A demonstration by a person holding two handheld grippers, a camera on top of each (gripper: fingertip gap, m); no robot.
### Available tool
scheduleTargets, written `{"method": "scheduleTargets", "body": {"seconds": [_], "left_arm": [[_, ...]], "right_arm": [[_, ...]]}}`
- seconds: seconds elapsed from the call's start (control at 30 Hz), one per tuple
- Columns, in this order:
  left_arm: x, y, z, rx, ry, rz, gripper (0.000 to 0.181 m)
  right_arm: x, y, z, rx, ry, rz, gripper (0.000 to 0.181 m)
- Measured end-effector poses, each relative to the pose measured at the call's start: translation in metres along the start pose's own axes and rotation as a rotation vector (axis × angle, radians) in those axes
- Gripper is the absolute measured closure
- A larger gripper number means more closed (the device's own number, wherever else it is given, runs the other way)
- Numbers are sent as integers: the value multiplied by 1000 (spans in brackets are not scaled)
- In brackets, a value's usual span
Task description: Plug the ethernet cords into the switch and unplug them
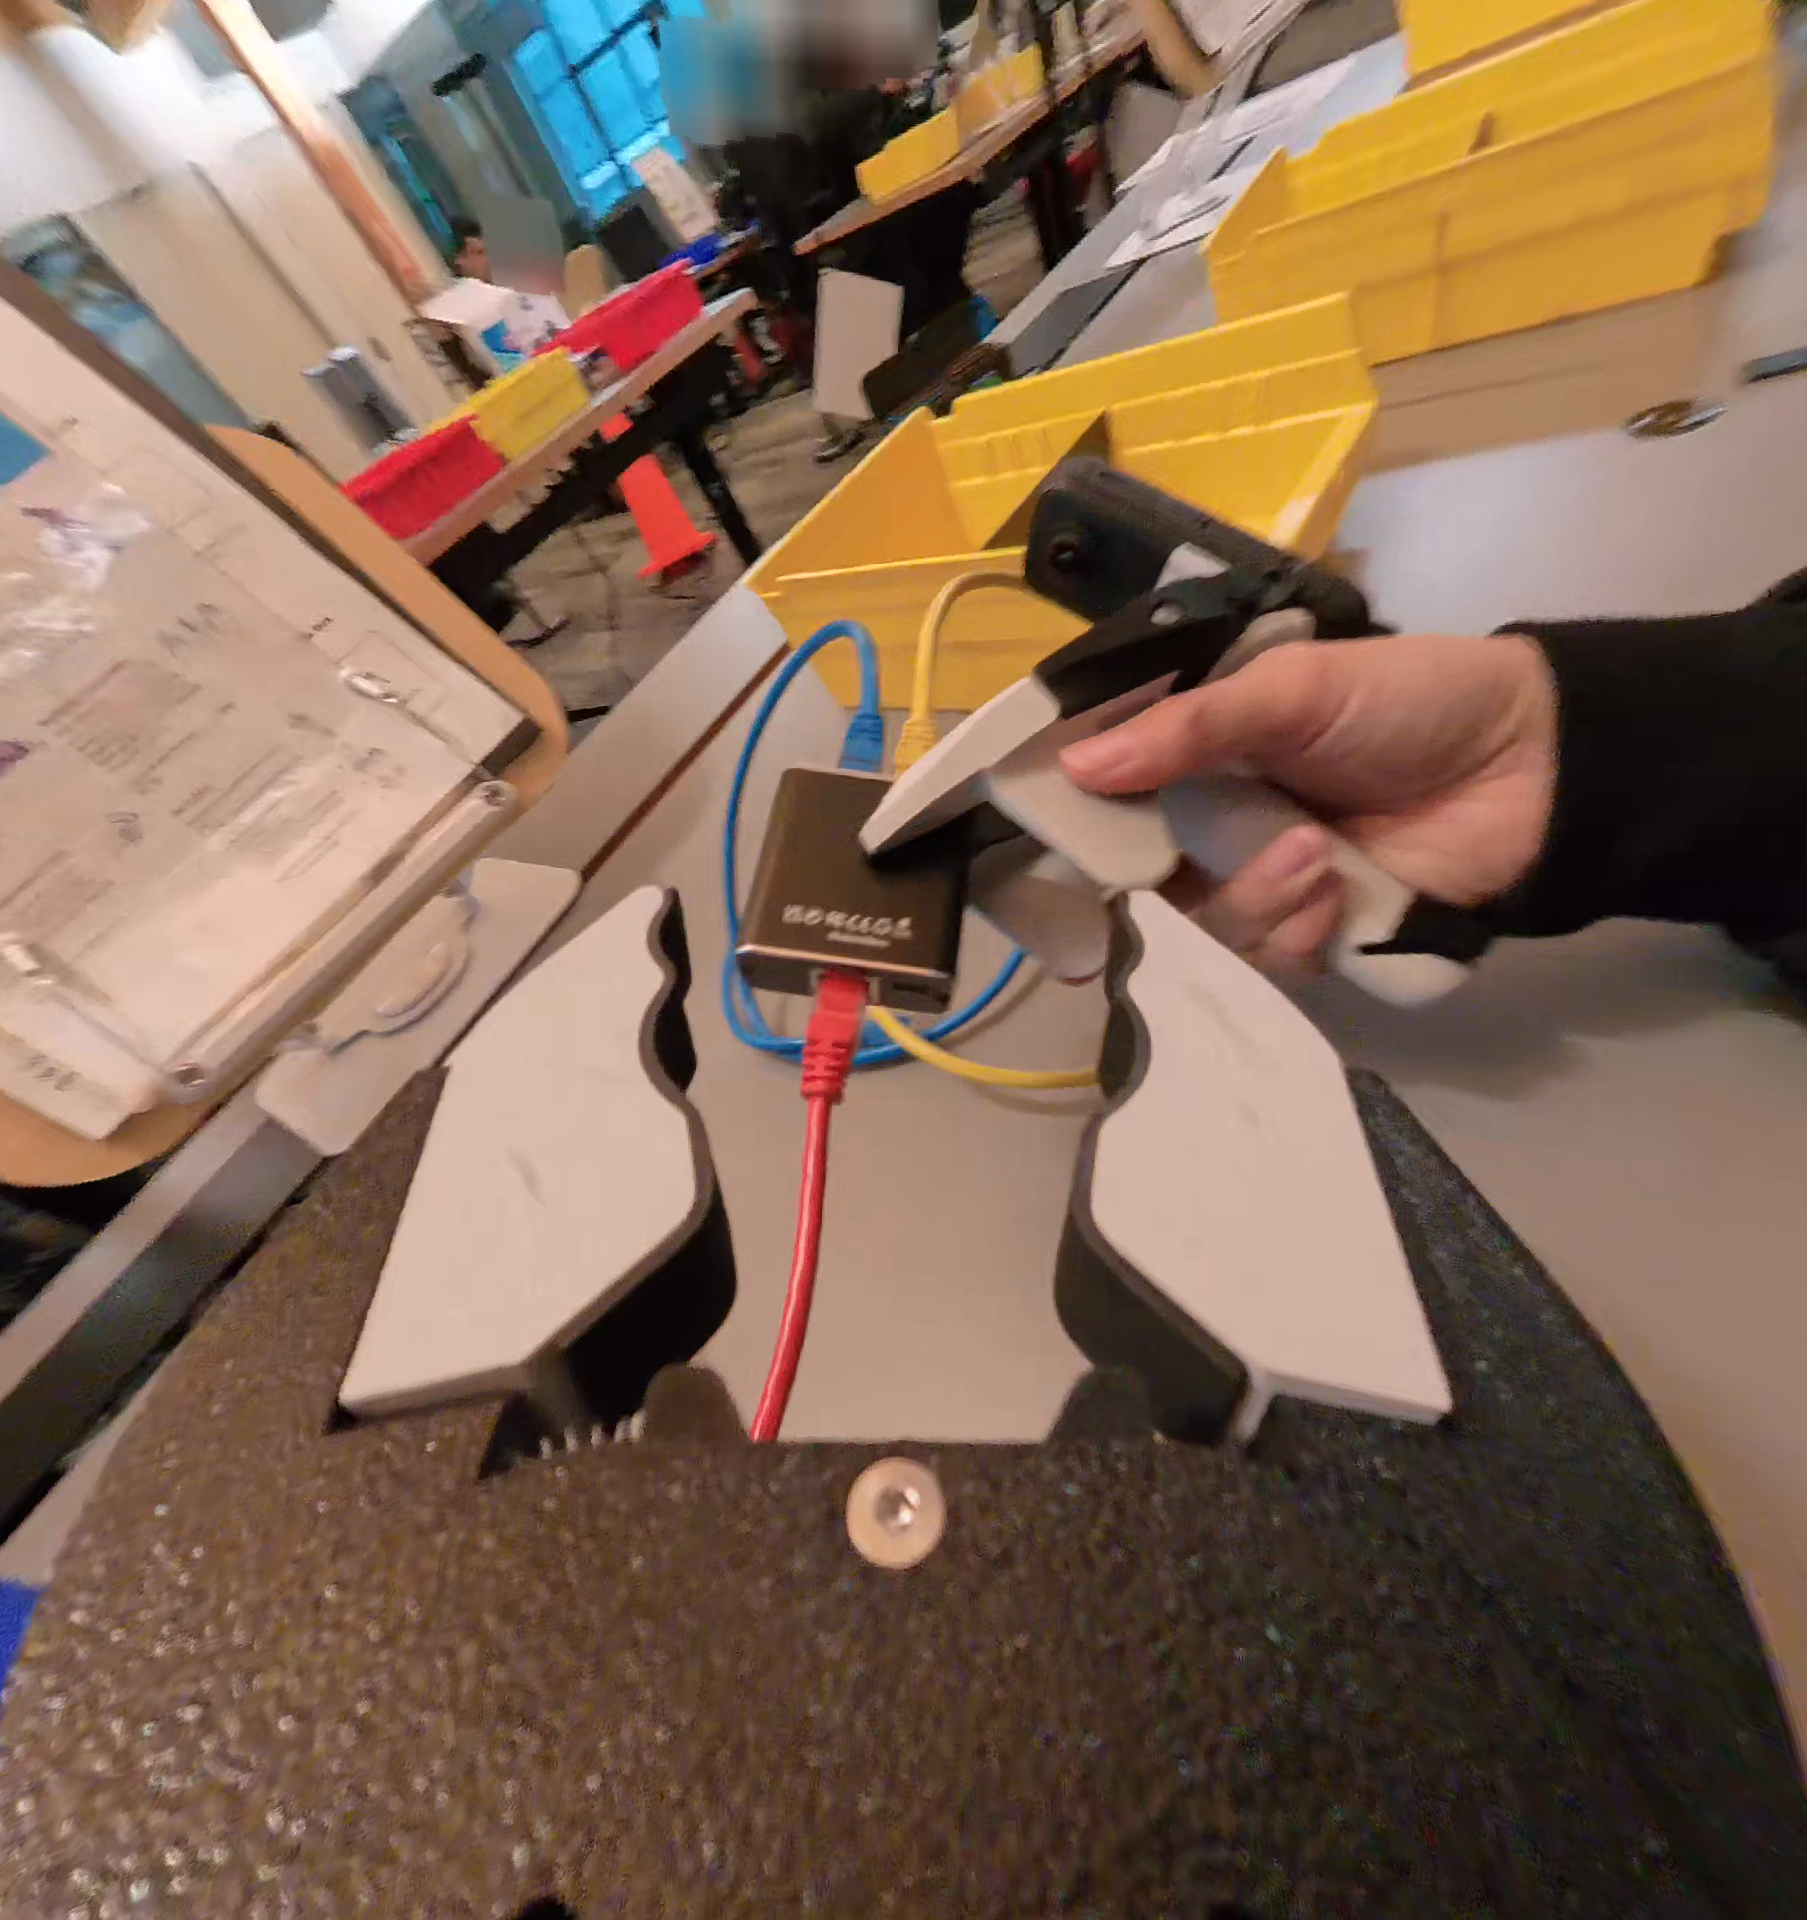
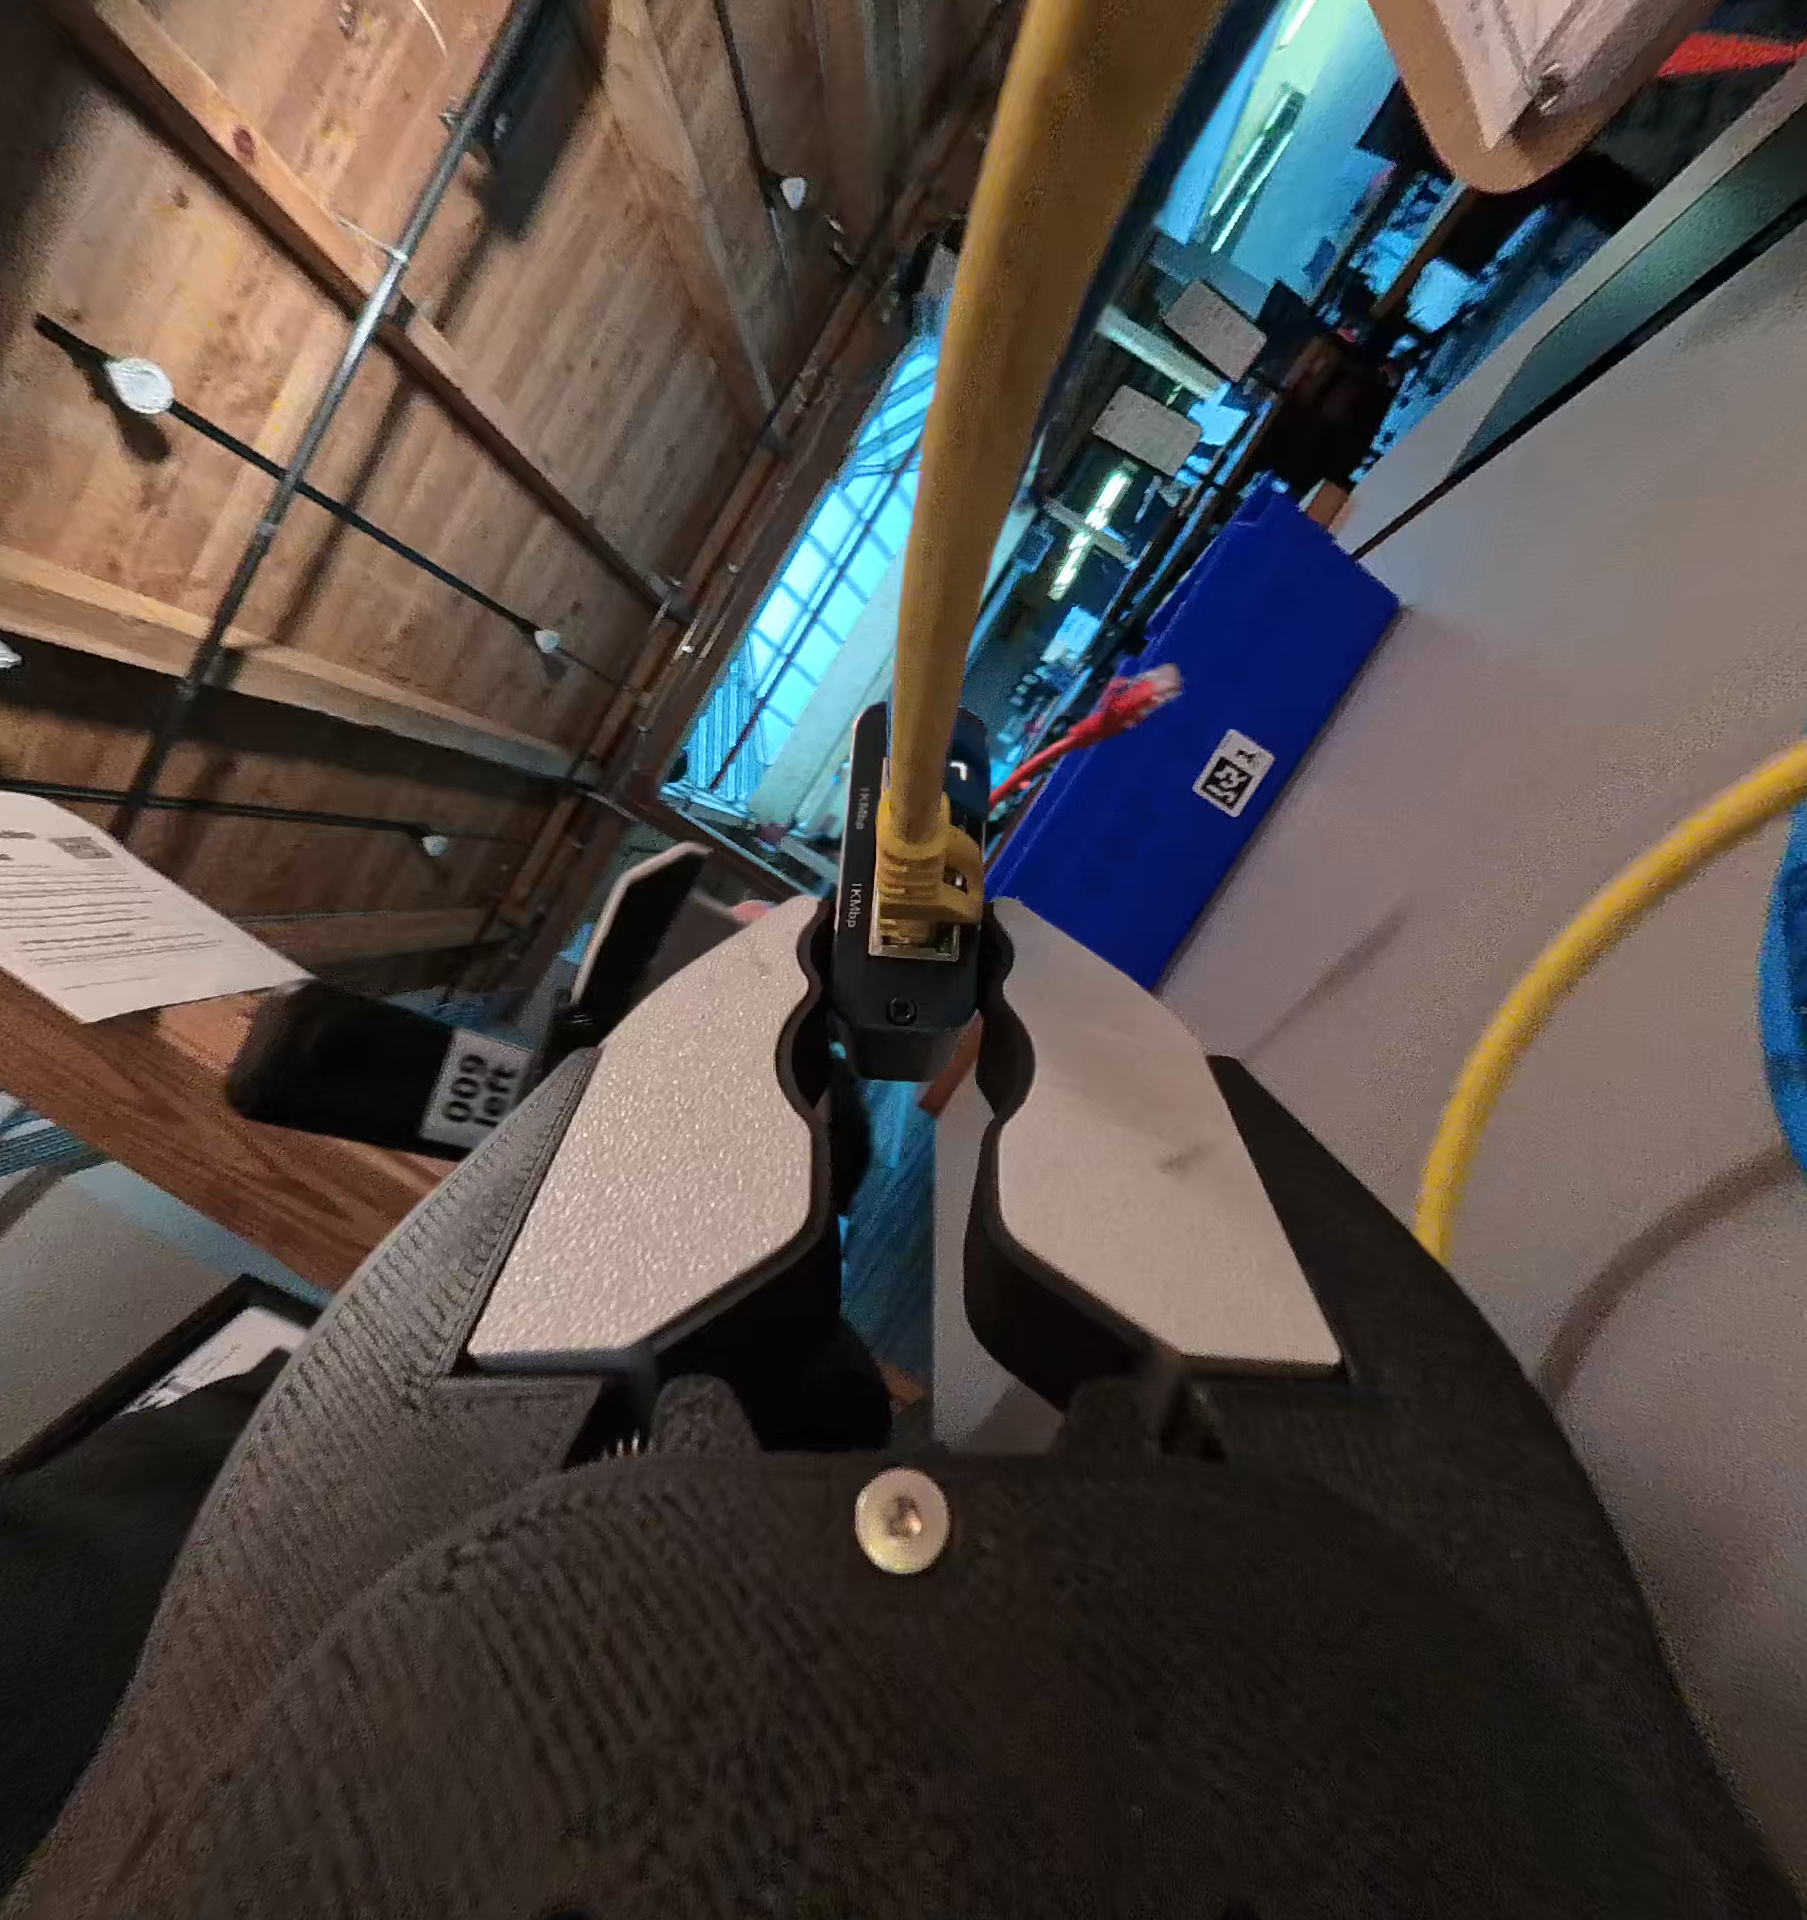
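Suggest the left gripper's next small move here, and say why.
Probably ease forward and close on the red plug. The left gripper is open with the red cable running between its fingers, and the right gripper already clamps the switch to steady it.

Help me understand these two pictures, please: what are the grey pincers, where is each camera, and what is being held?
No robot here: a person holds a hand-operated two-finger gripper in each hand, and each gripper carries a camera looking along its fingers. The left camera shows the left gripper open, above a red cord plugged into the near side of the small dark switch on the grey table. Blue and yellow cords plug into its far side. A yellow bin sits behind. The person's hand works the right gripper, clamped on the switch. The right camera shows that grip up close.
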State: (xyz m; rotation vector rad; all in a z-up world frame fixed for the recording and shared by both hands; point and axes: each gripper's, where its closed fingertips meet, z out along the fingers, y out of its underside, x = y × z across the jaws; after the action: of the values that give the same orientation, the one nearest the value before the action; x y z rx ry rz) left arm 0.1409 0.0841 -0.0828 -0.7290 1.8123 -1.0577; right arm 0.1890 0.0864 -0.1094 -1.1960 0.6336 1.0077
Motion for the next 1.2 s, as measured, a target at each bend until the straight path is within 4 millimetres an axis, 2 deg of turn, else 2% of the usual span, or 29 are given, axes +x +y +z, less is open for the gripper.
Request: {"method": "scheduleTargets", "body": {"seconds": [0.07, 0.13, 0.23, 0.3, 0.47, 0.63, 0.87, 1.0, 1.2], "left_arm": [[-7, 16, 11, -13, -32, -1, 107], [-8, 25, 20, 49, -11, -36, 113], [1, 34, 25, 111, 91, -60, 116], [2, 40, 27, 149, 99, -4, 115], [-3, 39, 24, 281, 17, 129, 120], [2, 36, 19, 398, 76, 48, 120], [5, 44, 15, 412, 117, -51, 120], [5, 51, 16, 381, 115, -21, 120], [-2, 48, 13, 398, -15, 62, 117]], "right_arm": [[-5, 4, 2, -25, -26, 7, 156], [-8, 11, 5, -64, -32, 0, 157], [-12, 18, 5, -117, -52, 10, 156], [-12, 21, 4, -138, -59, 21, 156], [-13, 31, 7, -192, -71, 39, 156], [-13, 36, 6, -225, -101, 72, 156], [-6, 43, 7, -245, -98, 105, 156], [0, 46, 7, -260, -84, 113, 156], [-7, 60, 14, -326, -80, 71, 156]]}}
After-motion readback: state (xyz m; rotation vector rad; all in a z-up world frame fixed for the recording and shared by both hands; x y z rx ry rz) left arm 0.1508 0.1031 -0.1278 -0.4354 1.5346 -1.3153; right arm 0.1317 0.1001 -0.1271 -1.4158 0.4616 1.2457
